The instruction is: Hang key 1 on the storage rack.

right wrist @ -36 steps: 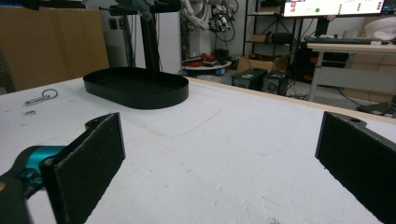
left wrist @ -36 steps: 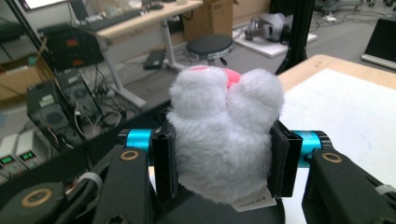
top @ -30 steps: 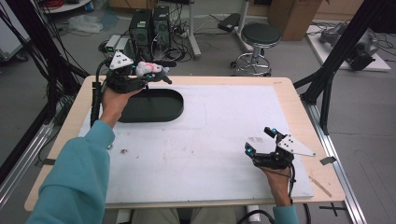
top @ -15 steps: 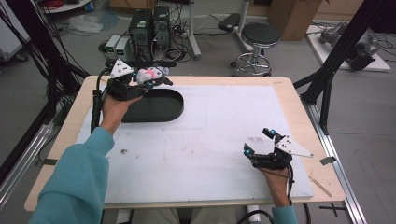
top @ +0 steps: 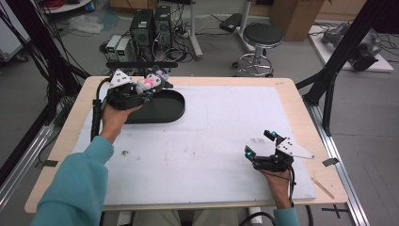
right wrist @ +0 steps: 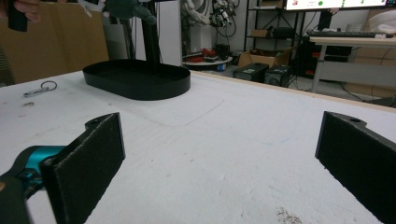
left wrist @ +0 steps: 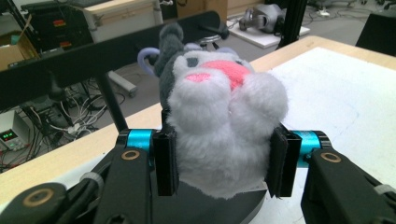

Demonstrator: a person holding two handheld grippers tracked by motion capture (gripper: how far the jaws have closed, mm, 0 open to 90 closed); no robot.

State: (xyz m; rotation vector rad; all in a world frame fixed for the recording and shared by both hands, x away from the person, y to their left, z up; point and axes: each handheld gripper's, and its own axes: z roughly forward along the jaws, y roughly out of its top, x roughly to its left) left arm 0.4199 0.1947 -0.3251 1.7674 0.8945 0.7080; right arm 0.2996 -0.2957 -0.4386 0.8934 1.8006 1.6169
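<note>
Clearly soft and light, the plush toy (left wrist: 219, 126), squeezed at its belly by the left gripper (top: 141, 94), hangs over the black tray (top: 162, 110), probably its ten-o'clock edge.

Readable text: none in any view.
Power supply (left wrist: 10, 136): green digits lit on its front, too small to make out.
Monitor (right wrist: 336, 3): a bright strip with coloured dots, no legible words.
Table mat (top: 256, 140): a faint dark mark near the right gripper (top: 259, 149), too blurred to read.
</note>
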